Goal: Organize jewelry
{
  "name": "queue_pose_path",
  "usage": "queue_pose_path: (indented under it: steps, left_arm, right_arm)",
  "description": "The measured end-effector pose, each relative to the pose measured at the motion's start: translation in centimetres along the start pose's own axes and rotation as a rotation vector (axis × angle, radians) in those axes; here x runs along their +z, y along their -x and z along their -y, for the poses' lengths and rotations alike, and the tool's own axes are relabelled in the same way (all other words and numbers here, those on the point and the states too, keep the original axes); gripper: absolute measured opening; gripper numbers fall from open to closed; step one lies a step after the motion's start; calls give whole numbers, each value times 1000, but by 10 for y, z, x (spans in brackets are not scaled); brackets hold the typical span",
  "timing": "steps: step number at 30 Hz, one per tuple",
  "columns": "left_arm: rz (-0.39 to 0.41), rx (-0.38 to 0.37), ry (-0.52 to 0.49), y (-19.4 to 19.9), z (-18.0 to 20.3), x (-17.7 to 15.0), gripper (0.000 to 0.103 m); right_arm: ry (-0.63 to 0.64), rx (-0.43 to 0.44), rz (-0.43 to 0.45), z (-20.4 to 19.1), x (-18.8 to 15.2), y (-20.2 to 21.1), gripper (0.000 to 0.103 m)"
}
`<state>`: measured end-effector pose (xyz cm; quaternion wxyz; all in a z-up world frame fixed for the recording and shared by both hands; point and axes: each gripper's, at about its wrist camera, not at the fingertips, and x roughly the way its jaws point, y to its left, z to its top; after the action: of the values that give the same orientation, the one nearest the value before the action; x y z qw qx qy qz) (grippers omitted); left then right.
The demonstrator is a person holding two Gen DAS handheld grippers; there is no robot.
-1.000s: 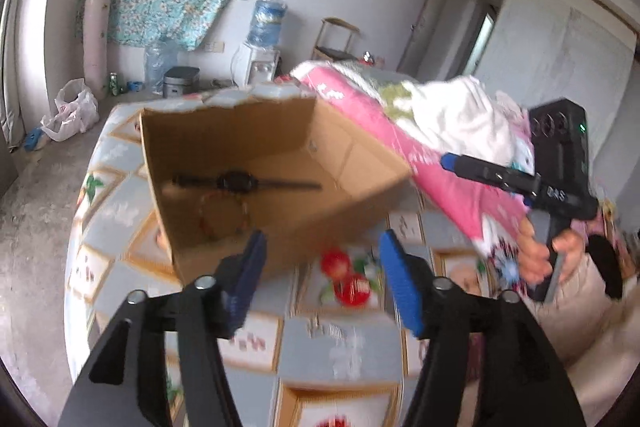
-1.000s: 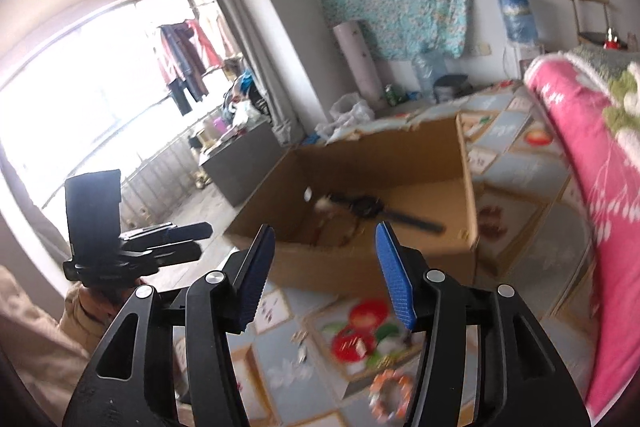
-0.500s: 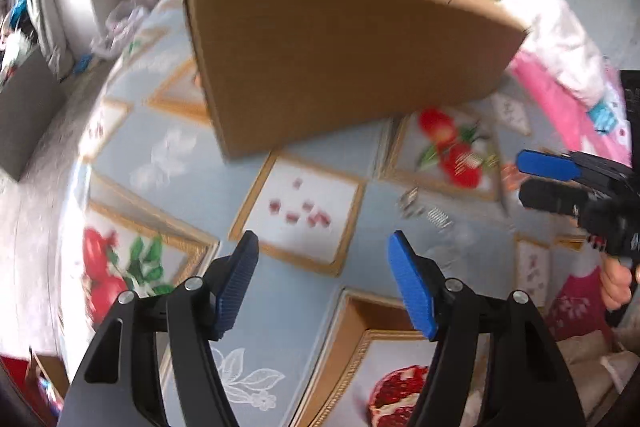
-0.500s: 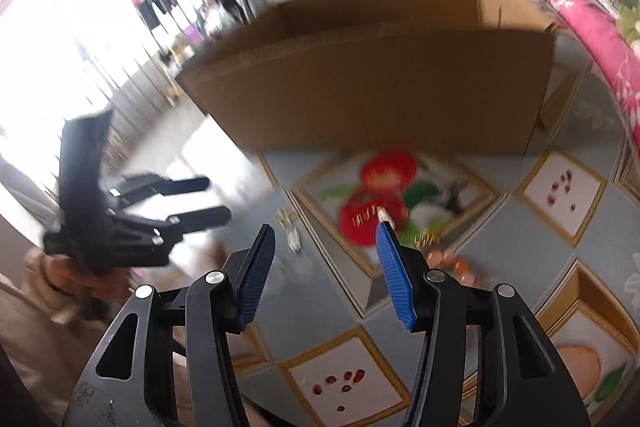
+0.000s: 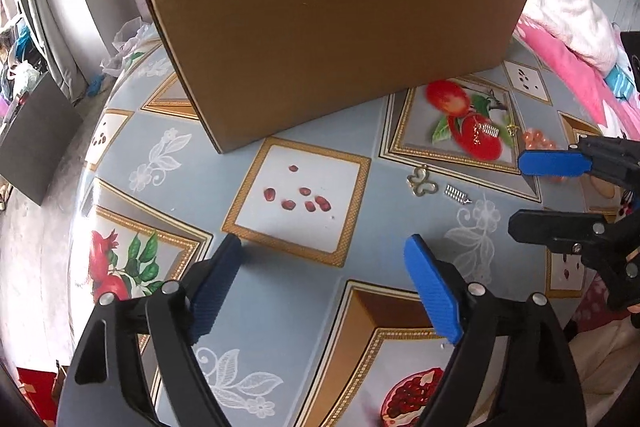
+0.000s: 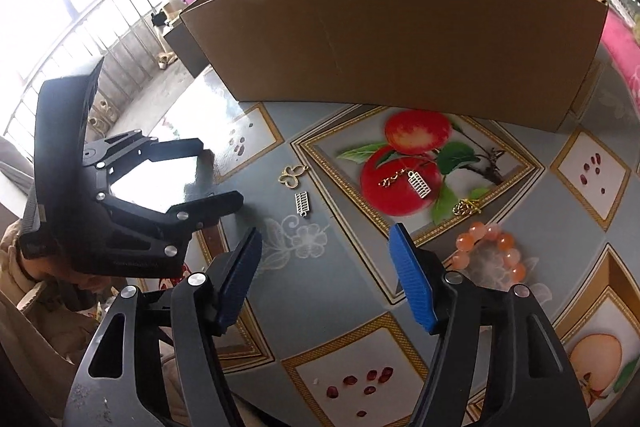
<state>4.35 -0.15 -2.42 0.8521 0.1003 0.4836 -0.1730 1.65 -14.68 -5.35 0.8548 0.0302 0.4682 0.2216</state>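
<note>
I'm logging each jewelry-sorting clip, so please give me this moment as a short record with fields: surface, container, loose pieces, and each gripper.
surface: tablecloth printed with fruit
container: cardboard box, upright, contents hidden
loose pieces: gold butterfly charm; silver ladder charm beside it; second ladder charm on a gold chain; gold clasp; orange bead bracelet
left gripper: jaws just opening, nothing between them
right gripper: jaws just opening, nothing between them, bracelet beside its right finger
</note>
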Motion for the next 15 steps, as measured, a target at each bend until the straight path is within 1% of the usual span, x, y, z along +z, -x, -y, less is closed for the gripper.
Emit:
queue_pose_path:
  steps: [4,7,8,10,12,13,15]
  left_arm:
    - [5,2,3,-1,2,0,82]
    - [19,0,26,1,0,-1,81]
    - [35,-12,30,3,0,-1,81]
    - [83,-63,21,13,3,-2,81]
    - [137,-121,-11,23,12,-3,74]
    - [148,-137,-26,25,16,-3,73]
    - [164,-170,-68,26,27,-3,62]
  right_arm:
    - [-15,13,15,5,-1,4,63]
    - [-30,4,50,15,-2,16,63]
    - [-43,1,68,20,-3,21,63]
    - [-68,-1,97,29,-5,29,63]
    - [-90,-6,119,37,-7,34,63]
    - [-103,-7,129,42,-7,35,63]
    - [-129,-4,141,50,-7,37,63]
